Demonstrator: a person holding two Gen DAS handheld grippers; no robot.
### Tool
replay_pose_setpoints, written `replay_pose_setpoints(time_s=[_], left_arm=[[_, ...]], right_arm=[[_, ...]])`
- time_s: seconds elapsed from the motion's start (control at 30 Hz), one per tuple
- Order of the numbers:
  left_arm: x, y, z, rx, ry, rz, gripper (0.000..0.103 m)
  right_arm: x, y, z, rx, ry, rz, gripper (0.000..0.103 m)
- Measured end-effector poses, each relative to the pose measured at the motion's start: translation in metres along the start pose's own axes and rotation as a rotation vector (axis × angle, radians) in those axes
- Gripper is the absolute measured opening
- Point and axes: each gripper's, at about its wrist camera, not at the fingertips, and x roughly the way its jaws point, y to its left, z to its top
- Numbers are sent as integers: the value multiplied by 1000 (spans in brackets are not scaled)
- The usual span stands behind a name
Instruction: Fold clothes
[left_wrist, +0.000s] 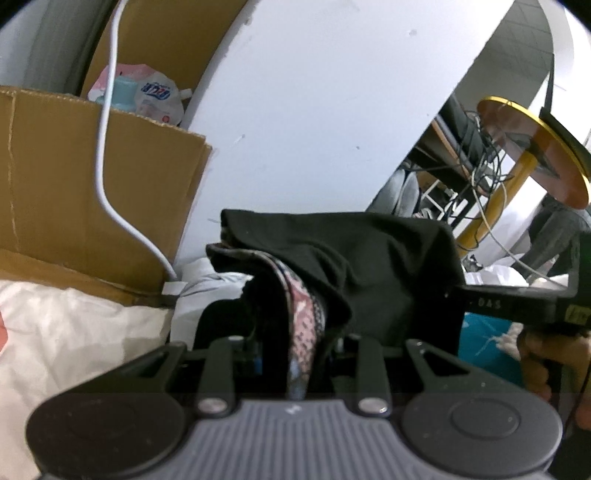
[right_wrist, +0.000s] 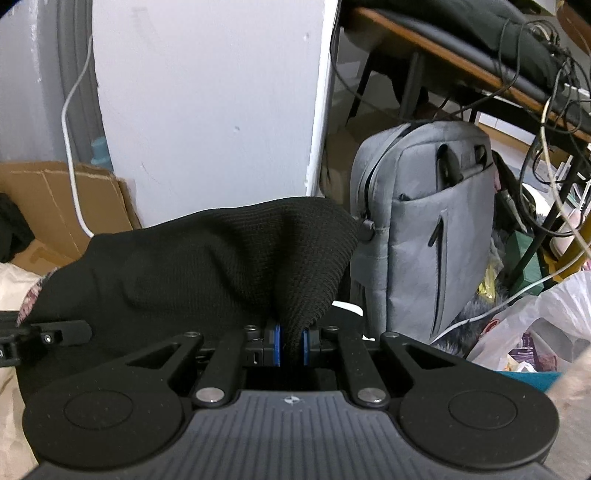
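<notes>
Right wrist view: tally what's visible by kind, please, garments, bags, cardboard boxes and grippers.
Garments: 1, the black knit garment, pinched by the right gripper
Bags: 2, a grey bag and a plastic bag
Cardboard boxes: 1, cardboard box
Grippers: 2, right gripper and part of the left gripper
Total: 6
</notes>
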Motion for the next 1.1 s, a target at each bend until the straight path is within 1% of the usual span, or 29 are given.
replay_pose_setpoints(time_s=[0.2,0.3,0.33,0.4,0.53,0.6,0.63,0.7,0.8,0.87,1.0,1.1], left_arm=[[19,16,-4,-33,29,35,33],[25,21,-5,-63,60,62,40],[25,21,-4,-67,65,69,42],[24,20,-2,-54,71,98,42],[18,22,3,-48,78,138,44],[9,23,6,-39,78,170,48],[6,24,7,-38,80,183,53],[-2,26,9,-30,88,215,55],[-7,23,12,-8,103,258,56],[-14,19,14,1,101,279,56],[-21,10,19,22,94,297,57],[-27,-2,26,57,77,314,57]], right_arm=[[22,-3,0,6,35,24,12],[33,-5,-6,20,51,12,14],[37,-6,-8,33,57,3,16],[44,-9,-11,65,77,-14,16],[51,-10,-12,57,92,-59,23],[51,-11,-11,53,99,-104,26],[50,-11,-11,52,101,-124,29],[47,-12,-10,63,105,-161,32],[41,-16,-10,105,112,-140,36],[36,-14,-11,104,110,-130,38],[25,-8,-9,96,98,-102,39],[16,-5,-6,88,85,-83,39]])
